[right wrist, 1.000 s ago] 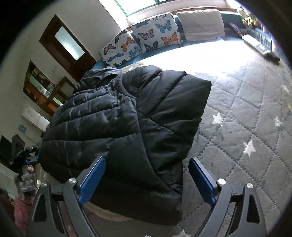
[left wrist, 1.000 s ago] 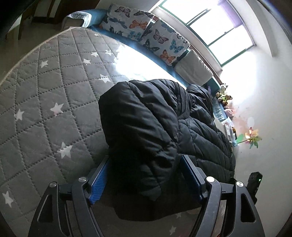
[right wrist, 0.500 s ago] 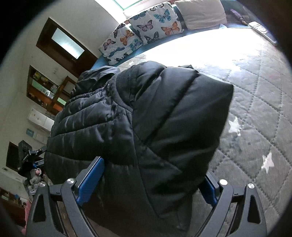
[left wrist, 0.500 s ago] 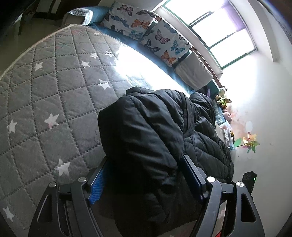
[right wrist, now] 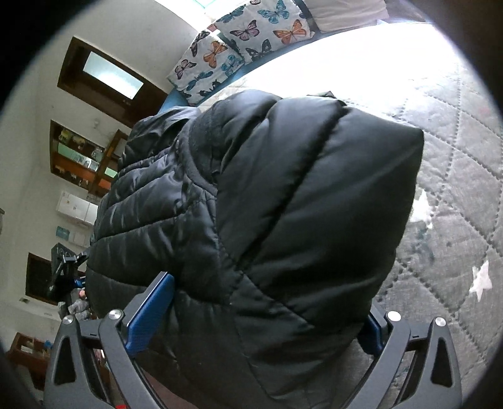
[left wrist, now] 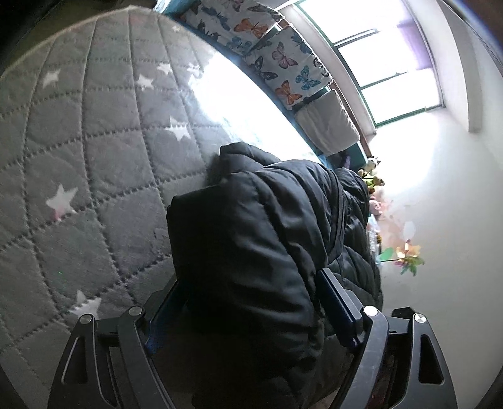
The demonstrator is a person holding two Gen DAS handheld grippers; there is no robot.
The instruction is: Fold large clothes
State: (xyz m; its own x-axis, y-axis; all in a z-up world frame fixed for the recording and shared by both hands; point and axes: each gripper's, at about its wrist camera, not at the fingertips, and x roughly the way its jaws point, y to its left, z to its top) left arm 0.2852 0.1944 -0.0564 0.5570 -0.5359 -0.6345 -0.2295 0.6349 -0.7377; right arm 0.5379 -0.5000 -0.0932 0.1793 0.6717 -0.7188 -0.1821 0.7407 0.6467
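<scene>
Black quilted puffer jacket (left wrist: 251, 251) lies bunched on grey star-print quilted mattress (left wrist: 78, 141), filling centre to 6 o'clock in both views. Left gripper (left wrist: 248, 311) spread wide, jacket bulk between its blue pads, not pinched. Right gripper (right wrist: 254, 317) likewise agape around jacket. Butterfly-print cushions (right wrist: 251, 28) at 12 o'clock.

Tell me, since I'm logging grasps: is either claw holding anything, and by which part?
Neither has closed yet. Both the left claw and right claw stand wide open astride a folded edge of the black puffer jacket.
</scene>
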